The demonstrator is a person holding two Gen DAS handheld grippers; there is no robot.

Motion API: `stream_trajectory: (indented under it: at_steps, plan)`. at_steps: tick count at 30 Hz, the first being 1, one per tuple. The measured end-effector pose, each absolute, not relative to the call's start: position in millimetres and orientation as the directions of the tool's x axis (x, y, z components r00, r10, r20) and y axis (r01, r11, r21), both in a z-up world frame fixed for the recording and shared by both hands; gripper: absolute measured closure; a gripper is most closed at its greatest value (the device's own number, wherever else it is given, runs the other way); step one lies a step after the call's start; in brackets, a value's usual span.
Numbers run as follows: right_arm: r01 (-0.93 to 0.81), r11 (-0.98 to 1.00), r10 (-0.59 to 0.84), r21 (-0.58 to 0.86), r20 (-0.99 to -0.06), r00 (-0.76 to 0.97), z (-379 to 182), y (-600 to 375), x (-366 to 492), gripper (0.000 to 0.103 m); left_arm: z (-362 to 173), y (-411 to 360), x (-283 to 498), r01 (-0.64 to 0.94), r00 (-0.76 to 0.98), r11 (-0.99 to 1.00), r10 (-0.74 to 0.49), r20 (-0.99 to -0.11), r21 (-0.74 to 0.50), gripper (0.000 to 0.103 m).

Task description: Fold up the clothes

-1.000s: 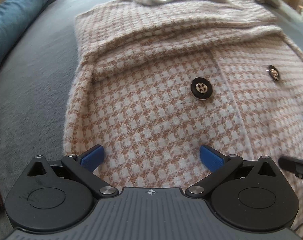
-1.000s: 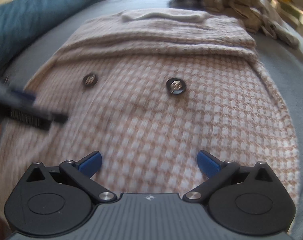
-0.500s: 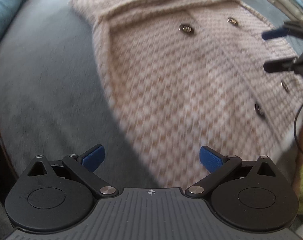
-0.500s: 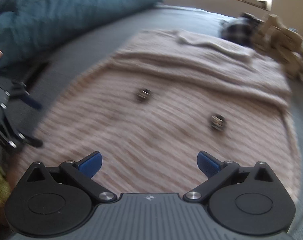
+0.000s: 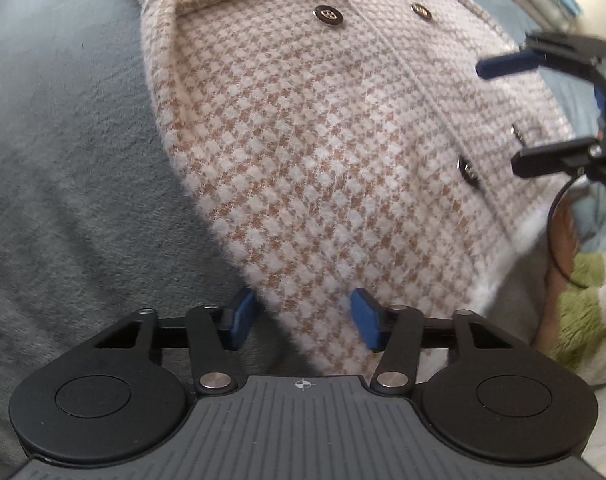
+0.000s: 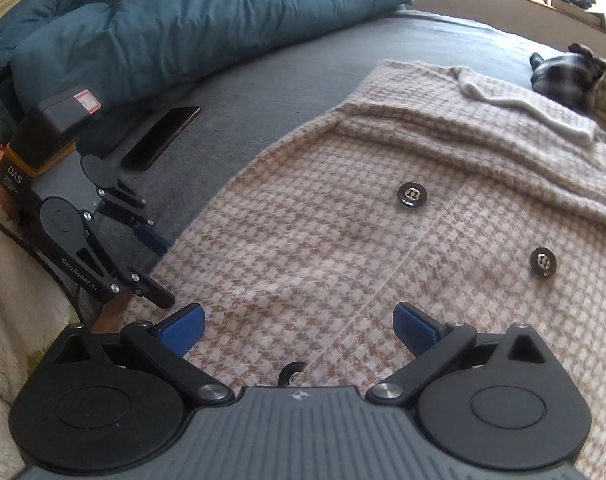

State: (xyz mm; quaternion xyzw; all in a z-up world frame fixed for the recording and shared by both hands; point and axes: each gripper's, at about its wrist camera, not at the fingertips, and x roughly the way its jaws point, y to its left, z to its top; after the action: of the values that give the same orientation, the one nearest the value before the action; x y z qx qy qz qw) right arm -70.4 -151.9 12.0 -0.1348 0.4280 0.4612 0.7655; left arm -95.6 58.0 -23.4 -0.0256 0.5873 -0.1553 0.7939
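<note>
Woollen cloth in a beige and white houndstooth pattern, a buttoned coat (image 5: 323, 152), lies spread flat on the grey bed cover (image 5: 63, 140), and this coat is the landmark for all that follows. In the left wrist view, the left tongs (image 5: 299, 316) stand at the coat's near corner. The jaws have just been closing, and the hem edge is between the blue pads (image 5: 365, 316), but a gap shows on each side, so I judge they do not press it yet. The step in hand seems to be taking hold of the bottom hem for the first fold. At the right side of the coat, the right tongs (image 5: 515, 112) hang above the cloth with the jaws wide apart. A green and white fluffy blanket (image 5: 583, 312) lies beyond the coat's right corner.

In the right wrist view, the right tongs (image 6: 299, 328) are released and hover over the coat (image 6: 383, 260) near its hem, holding nothing. The next move, I think, calls for both tongs to pinch the hem and carry it toward the collar, keeping the black metal buttons (image 6: 412, 195) flat. To the left of the coat lie a dark phone (image 6: 163, 136) and a teal quilted duvet (image 6: 163, 28), well apart from it. Behind the coat's collar, a black and white plaid garment (image 6: 563, 76) is heaped close by; it could crowd the fold.
</note>
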Motion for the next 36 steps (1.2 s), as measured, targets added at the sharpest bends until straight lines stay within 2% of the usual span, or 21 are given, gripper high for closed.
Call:
stream_trajectory:
  at_steps: [4,12,20,21,22,25,36]
  plan:
    - [-0.804,0.557,0.59,0.208,-0.78,0.207,13,-154,-68,0.002,-21,67,-96,0.184,0.272,0.936,-0.342,-0.9,-0.3,0.065]
    - [-0.793,0.568,0.587,0.221,-0.784,0.203,12,-155,-69,0.002,-33,85,-94,0.126,0.126,0.832,-0.553,-0.824,-0.54,0.065]
    - [-0.789,0.57,0.59,0.23,-0.783,0.198,11,-154,-71,0.002,-44,64,-101,0.185,0.026,0.816,-0.561,-0.827,-0.548,0.066]
    - [-0.788,0.571,0.589,0.229,-0.783,0.2,11,-154,-71,0.002,-42,63,-102,0.195,0.033,0.815,-0.562,-0.826,-0.546,0.073]
    - [-0.787,0.573,0.589,0.229,-0.783,0.201,10,-154,-71,0.002,-41,62,-102,0.204,0.041,0.813,-0.563,-0.825,-0.545,0.085]
    - [-0.782,0.582,0.582,0.224,-0.786,0.209,10,-156,-70,0.002,-38,65,-102,0.203,0.062,0.798,-0.589,-0.806,-0.567,0.097]
    - [-0.81,0.533,0.65,0.242,-0.73,0.209,28,-161,-68,0.005,-14,84,-64,0.034,0.219,0.642,-0.752,-0.621,-0.766,0.099]
